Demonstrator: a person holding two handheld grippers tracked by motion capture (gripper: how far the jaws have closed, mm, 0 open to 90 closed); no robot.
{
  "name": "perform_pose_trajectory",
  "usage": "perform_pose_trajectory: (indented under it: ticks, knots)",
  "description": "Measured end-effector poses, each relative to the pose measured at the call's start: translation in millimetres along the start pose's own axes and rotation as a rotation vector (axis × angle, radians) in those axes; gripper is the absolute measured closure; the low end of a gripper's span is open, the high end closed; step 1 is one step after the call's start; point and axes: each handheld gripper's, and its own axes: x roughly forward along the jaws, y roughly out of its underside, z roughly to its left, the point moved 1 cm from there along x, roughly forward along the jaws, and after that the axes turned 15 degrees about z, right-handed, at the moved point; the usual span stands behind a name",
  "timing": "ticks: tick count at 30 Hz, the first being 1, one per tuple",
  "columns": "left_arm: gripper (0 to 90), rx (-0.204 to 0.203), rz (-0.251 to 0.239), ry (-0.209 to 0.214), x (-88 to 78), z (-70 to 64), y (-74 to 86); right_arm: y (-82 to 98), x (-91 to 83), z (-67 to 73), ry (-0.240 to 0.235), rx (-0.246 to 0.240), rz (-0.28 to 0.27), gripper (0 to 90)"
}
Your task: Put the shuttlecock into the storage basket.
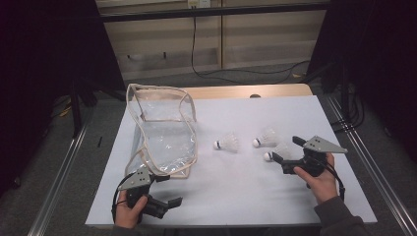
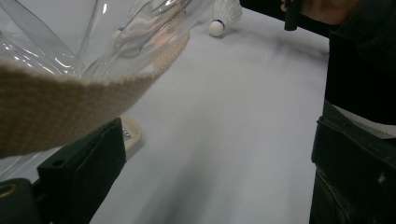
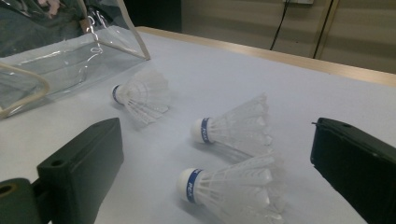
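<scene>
On a white table [image 1: 236, 196] with a pale wooden far edge lie a clear bag [image 1: 162, 130] and three shuttlecocks. Grey floor surrounds the table, metal rails run along both sides, and a black cable [image 1: 194, 44] hangs down the beige wall behind; the corners of the room are dark.

The bag, trimmed in cream webbing, slumps on the table's left half with its mouth gaping. One shuttlecock [image 1: 226, 142] lies near the bag's right side, a second [image 1: 265, 138] further right, and the third [image 1: 276, 152] just in front of the second, all on their sides with cork tips pointing left.

The left hand [image 1: 129, 214] comes in at the near left edge and holds the left gripper [image 1: 172, 189] low, aimed right, just by the bag's near corner. In the left gripper view its jaws stand wide apart and empty, and the bag's webbing strap [image 2: 60, 107] crosses close over the left jaw; I cannot tell whether it touches.

The right hand [image 1: 319, 182] rests at the near right, wrist bent, pointing the right gripper [image 1: 285, 150] leftward. Its jaws are spread wide on either side of the third shuttlecock [image 3: 229, 186], holding nothing; the fingertips lie apart from the feathers.
</scene>
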Motion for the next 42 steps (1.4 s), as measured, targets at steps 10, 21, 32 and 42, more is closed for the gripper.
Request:
perform_pose_trajectory:
  ticks: [10, 21, 32, 42]
  knots:
    - [3.1, 0.004, -0.007, 0.003, -1.1, 0.8, -0.5, -14.7, 12.9, -6.2, 0.002, 0.007, 0.027, 2.2]
    - [3.0, 0.003, -0.008, 0.006, -0.6, 0.7, -0.4, -19.1, 24.8, -18.5, 0.001, 0.052, 0.060, 5.9]
    - [3.0, 0.006, -0.009, 0.004, -0.1, 0.6, -0.4, -28.0, 36.7, -24.3, -0.010, 0.041, 0.117, 21.1]
    - [3.1, 0.009, -0.007, 0.007, -0.4, 1.0, -0.3, -33.7, 48.7, -28.8, -0.047, 0.050, 0.177, 37.2]
